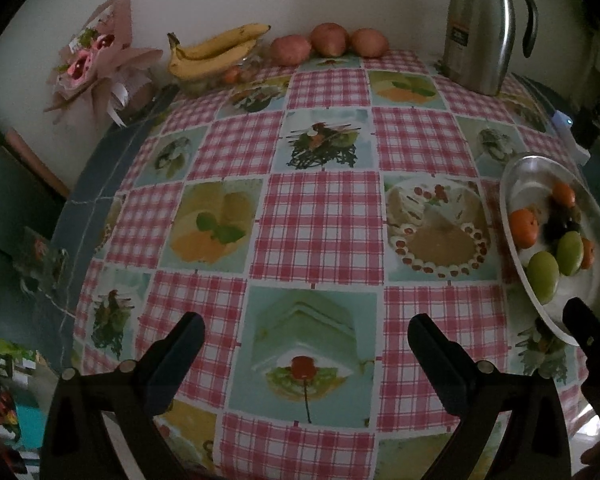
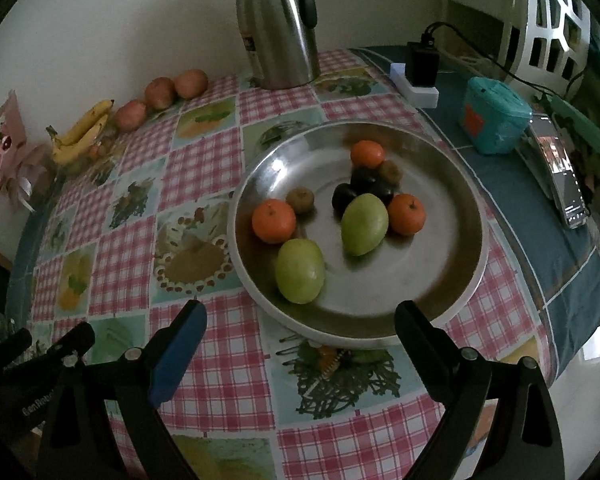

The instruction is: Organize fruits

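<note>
Right gripper (image 2: 300, 320) wide open, empty; steel plate (image 2: 440, 168) of fruit just ahead, frame centre. Left gripper (image 1: 306, 332) open, empty, farther off.

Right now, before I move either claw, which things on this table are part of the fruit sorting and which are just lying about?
Part of the job:
metal plate
three oranges
two green fruits
dark plums
small brown fruits
bananas
three red apples

Just lying about:
steel flask
wrapped bouquet
phone
teal pouch
charger
</note>
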{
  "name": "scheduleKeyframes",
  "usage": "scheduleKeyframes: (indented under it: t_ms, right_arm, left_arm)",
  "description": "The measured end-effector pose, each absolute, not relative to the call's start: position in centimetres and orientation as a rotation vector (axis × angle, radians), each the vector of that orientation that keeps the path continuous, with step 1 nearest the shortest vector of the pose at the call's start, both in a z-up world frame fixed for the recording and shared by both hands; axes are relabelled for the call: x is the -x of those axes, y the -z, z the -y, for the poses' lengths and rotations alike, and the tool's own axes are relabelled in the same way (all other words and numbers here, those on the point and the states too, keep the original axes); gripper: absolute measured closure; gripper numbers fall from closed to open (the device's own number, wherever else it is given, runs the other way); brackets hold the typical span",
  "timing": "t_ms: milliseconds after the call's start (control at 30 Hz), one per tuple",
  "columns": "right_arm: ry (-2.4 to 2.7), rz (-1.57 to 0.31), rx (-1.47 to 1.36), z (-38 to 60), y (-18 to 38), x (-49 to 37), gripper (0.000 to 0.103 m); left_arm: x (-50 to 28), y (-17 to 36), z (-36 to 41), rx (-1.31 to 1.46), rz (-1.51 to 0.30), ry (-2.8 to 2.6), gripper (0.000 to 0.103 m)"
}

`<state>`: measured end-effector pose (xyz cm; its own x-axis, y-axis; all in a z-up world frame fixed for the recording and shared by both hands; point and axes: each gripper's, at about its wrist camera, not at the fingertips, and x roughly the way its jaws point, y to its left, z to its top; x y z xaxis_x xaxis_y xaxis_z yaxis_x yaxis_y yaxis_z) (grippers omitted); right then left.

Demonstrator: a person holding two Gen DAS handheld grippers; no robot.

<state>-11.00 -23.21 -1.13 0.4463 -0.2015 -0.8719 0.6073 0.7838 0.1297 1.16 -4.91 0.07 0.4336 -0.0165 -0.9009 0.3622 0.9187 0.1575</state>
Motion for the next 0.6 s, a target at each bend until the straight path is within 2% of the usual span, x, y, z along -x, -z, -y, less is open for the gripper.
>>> scheduleKeyframes:
  t_ms: [600]
  right_arm:
    - [0.506, -1.025, -0.440, 22.7, 1.5, 10.4, 0.008]
  left_arm:
    - [-2.4, 0.1, 3.5, -0.273, -1.138, 0.201, 0.000]
